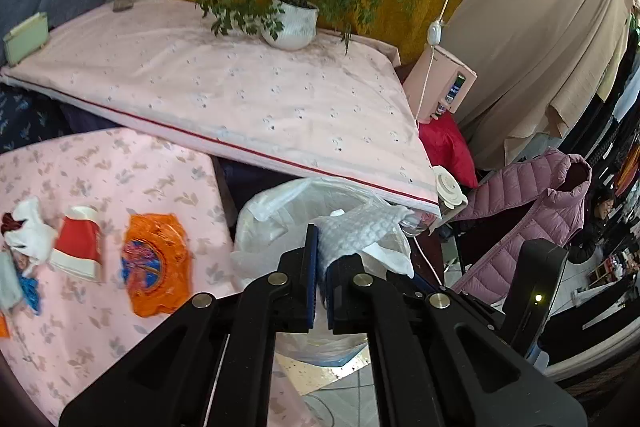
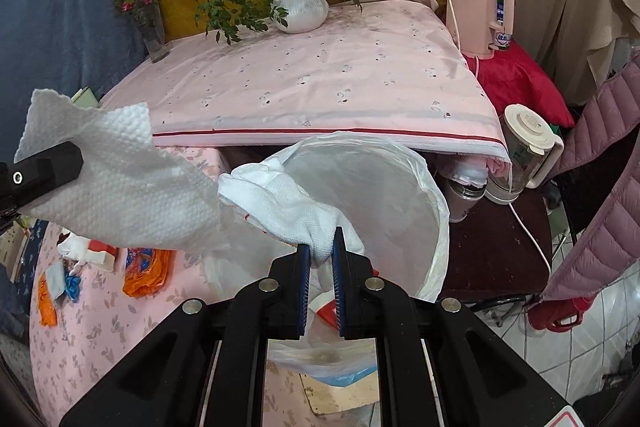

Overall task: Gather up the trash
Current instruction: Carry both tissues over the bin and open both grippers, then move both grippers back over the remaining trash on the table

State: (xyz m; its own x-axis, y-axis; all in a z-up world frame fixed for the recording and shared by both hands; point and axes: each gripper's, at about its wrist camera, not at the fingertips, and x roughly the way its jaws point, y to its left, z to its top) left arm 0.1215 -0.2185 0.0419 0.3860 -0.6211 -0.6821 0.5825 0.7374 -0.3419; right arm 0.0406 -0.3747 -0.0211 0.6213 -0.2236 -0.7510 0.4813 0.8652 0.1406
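The step in hand looks like the drop: both tongs carry white paper trash at the lined trash bin [image 2: 400,203], which fills the centre of the right wrist view, its clear plastic liner folded over the rim. In the left wrist view the bin sits just beyond the tongs, lower centre, below the edge of the pink-covered desk [image 1: 240,99].

The left tongs [image 1: 319,267] are closed on a dimpled paper towel [image 1: 356,235], which stands up from the pads just short of the bin's mouth. The right tongs [image 2: 320,259] are clamped on a crumpled white tissue [image 2: 280,199] that hangs over the bin's near rim. The next move, as I judge it, calls for carrying each piece fully over the opening and then spreading the pads so it falls inside; the towel is broad and light, so it could drape over the rim instead.

Count of what waits on the lower floral cloth [image 1: 100,307] at the left of the left wrist view: one orange wrapper [image 1: 156,263], one flattened red-and-white paper cup [image 1: 78,247], one white crumpled piece [image 1: 30,231] with something dark red at its edge, one blue scrap [image 1: 30,291], and a pale piece at the frame edge too blurred to name. One more orange scrap shows in the right wrist view, lower left. One bin, two pieces in hand.
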